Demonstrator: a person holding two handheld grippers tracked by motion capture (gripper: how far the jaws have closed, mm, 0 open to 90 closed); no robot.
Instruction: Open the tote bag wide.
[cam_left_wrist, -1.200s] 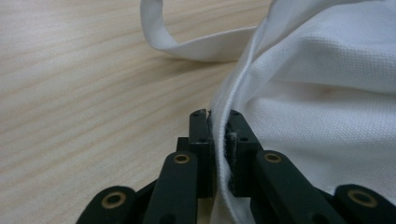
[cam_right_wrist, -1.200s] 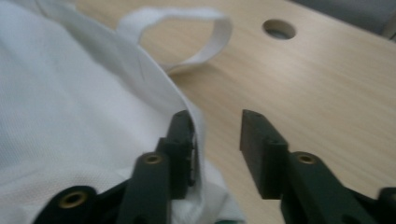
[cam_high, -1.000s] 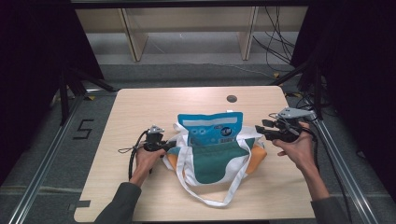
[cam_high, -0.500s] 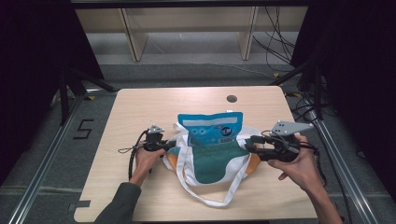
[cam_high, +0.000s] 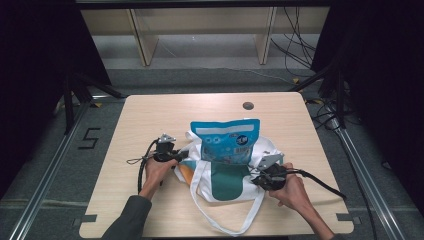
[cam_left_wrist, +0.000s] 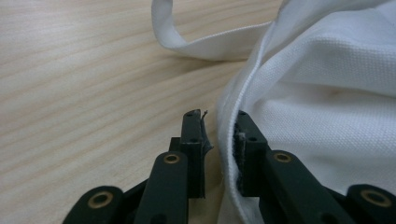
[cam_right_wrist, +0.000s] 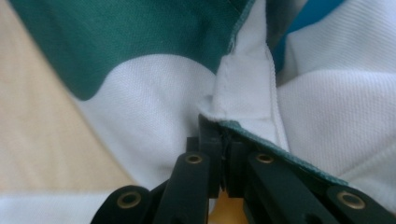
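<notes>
Tote bag lies mid-table, blue pouch sticking out of its mouth, pointing away from the person. Right gripper is clamped on the bag's right hem; left gripper straddles the left edge — jaws slightly apart, not yet pinching.

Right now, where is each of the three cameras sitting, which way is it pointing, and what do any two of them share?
High view: above the person's side, looking forward and down on the table; both forearms, left gripper and right gripper flank the tote bag and blue pouch.
Left gripper view: rides the left gripper, facing the bag's white hem between parted jaws.
Right gripper view: rides the right gripper, jaws closed on the bag's edge.
Shared: all three see the tote bag.
</notes>
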